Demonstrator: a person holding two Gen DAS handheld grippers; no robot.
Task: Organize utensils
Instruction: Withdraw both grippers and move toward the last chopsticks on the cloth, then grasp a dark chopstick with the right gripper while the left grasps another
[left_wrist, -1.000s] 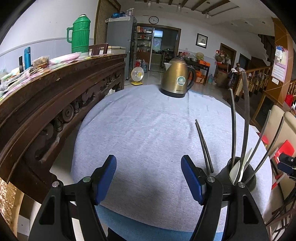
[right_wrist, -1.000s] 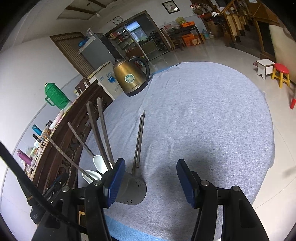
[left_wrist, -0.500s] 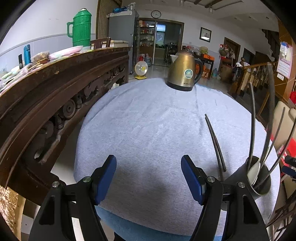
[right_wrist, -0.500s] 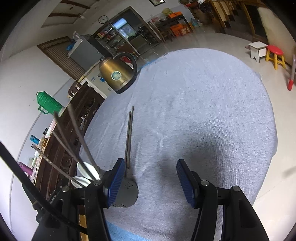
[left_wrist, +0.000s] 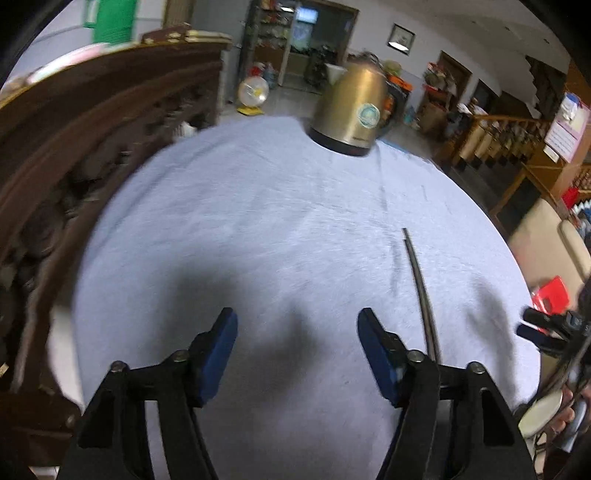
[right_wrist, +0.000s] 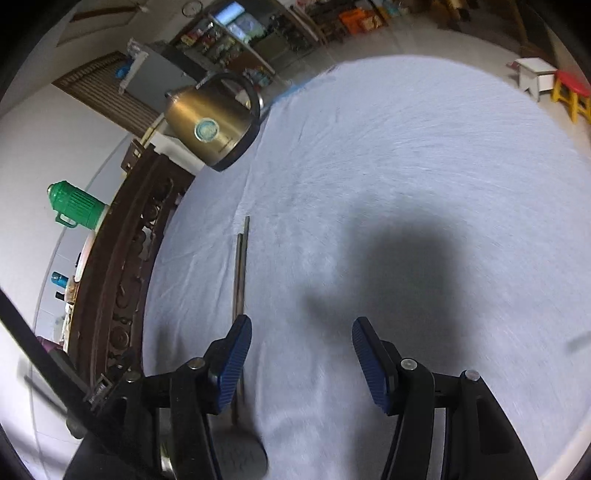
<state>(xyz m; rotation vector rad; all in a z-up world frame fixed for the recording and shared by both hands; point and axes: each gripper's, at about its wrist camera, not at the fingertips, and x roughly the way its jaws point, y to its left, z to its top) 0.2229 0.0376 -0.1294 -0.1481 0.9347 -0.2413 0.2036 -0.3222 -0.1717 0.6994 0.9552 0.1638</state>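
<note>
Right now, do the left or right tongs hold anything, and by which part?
Nothing is held. The left tongs are closing on empty air; the right tongs stand open and empty. The chopsticks lie untouched on the tablecloth.

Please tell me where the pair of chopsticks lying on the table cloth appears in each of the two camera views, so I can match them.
Left wrist view: chopsticks lie at right of centre, ending beside the right finger of the left claw.
Right wrist view: chopsticks lie left of centre, running down behind the left finger of the right claw.
Shared landmark: the gold kettle.
</note>
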